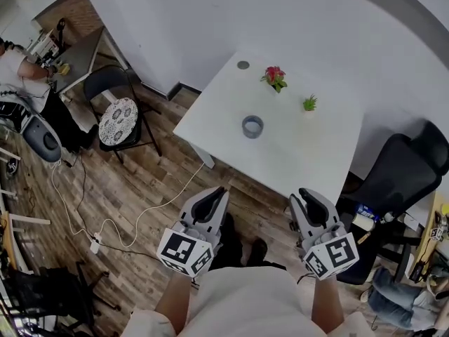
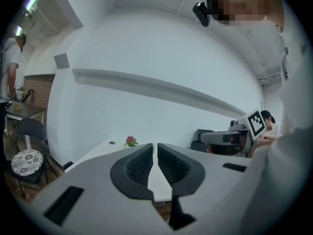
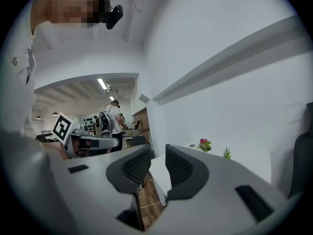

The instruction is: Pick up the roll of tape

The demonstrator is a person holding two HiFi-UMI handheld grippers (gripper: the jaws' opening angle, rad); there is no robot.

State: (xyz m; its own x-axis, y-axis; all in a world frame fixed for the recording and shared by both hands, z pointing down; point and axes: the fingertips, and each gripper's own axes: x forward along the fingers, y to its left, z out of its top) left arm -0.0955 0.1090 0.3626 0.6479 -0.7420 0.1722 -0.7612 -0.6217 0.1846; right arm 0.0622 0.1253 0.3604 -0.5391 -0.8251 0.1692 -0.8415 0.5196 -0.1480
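Far left: person at a desk, back by the wall. Next right: black chair with round patterned cushion, standing on wood floor. White cable looping over the floor, running up toward the table's near-left side.

Left gripper low in head view, over the floor, short of the table's near edge, pointed up-frame toward the table, marker cube nearest the camera. Left gripper view: jaws narrow, only a thin slit between the 2 pads, nothing in it, a strip of white tabletop seen through.

White table centre to right. Tape: grey roll lying flat on the table's left part, near the near-left edge, touched by nothing, well apart from both grippers. Small round disc at the far corner. Red-flowered plant beyond the tape, small green plant just right of that; both clear of the roll.

Right gripper low too, about level with the left one, near the table's near edge, not over the tape. Right gripper view: jaws slightly apart, gap wider than the left's but still narrow, empty, floor and table edge seen through.

Far right: black office chair beside the table.
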